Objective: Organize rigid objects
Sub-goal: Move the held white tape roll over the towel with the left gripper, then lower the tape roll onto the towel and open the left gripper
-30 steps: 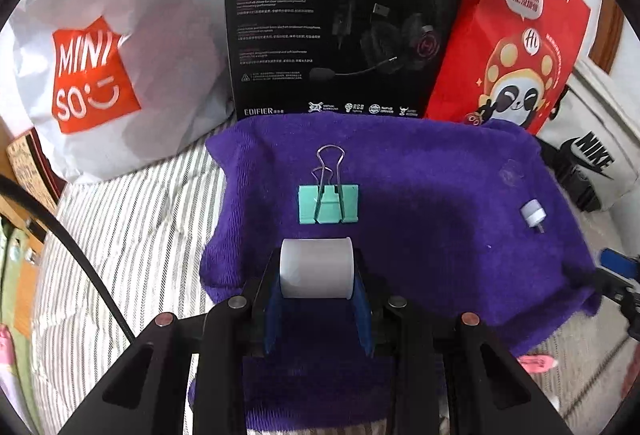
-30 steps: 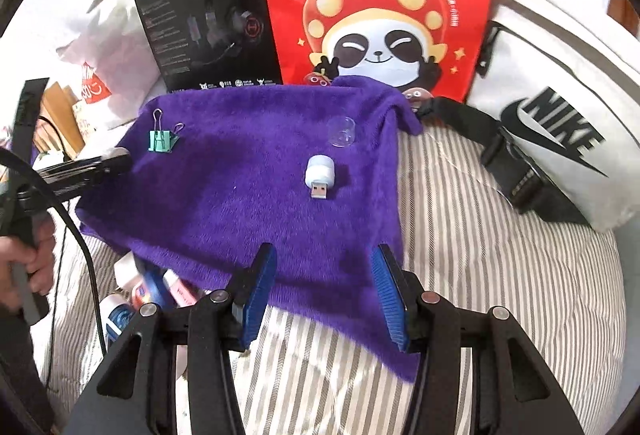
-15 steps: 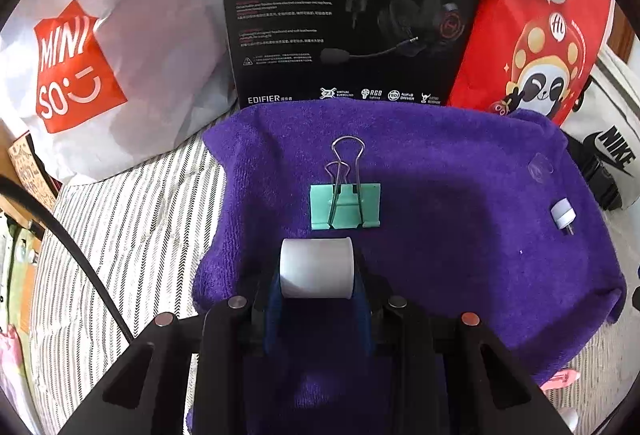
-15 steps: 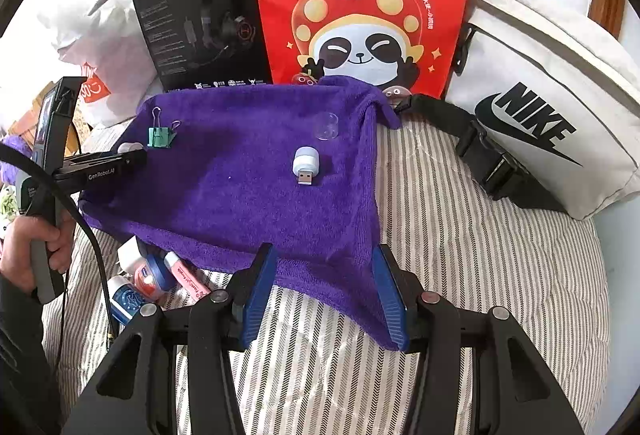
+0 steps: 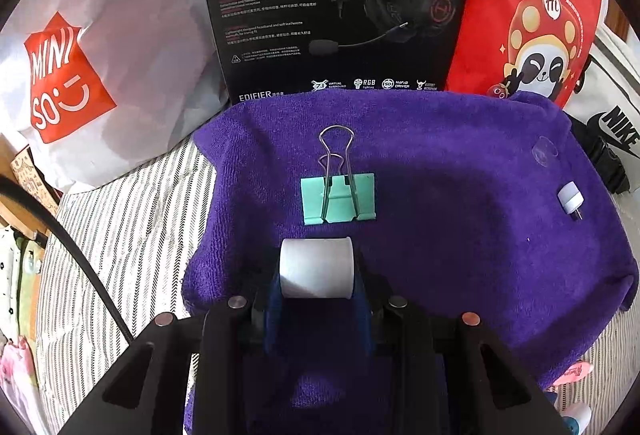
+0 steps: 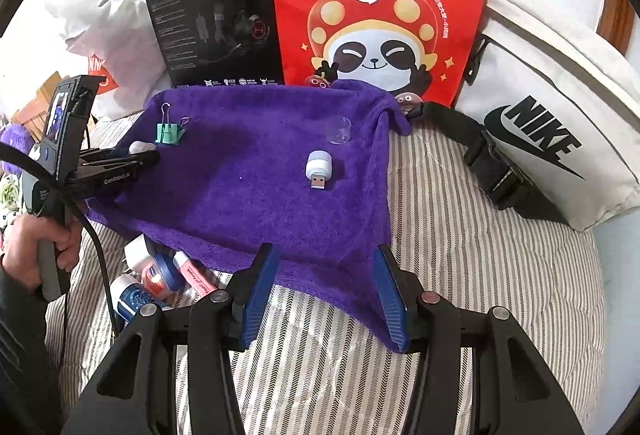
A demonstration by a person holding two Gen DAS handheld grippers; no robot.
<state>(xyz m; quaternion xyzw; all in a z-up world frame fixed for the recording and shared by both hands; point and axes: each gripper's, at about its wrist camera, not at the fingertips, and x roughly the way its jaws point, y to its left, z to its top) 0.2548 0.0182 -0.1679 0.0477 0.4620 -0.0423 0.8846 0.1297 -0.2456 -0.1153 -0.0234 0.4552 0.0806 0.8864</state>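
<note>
Striped bedding (image 6: 480, 255) carried a purple towel (image 5: 460, 235). Above its near edge, a white cylinder (image 5: 316, 267), judged light, stiff and smooth, sat clamped across its flat ends in the left gripper (image 5: 318, 287), just short of a green binder clip (image 5: 338, 197). Right gripper (image 6: 324, 295) hovered, fingers spread, nothing between them.

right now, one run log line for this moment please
left gripper: shut on white cylinder | right gripper: open, empty | green binder clip, usb plug: on purple towel
</note>
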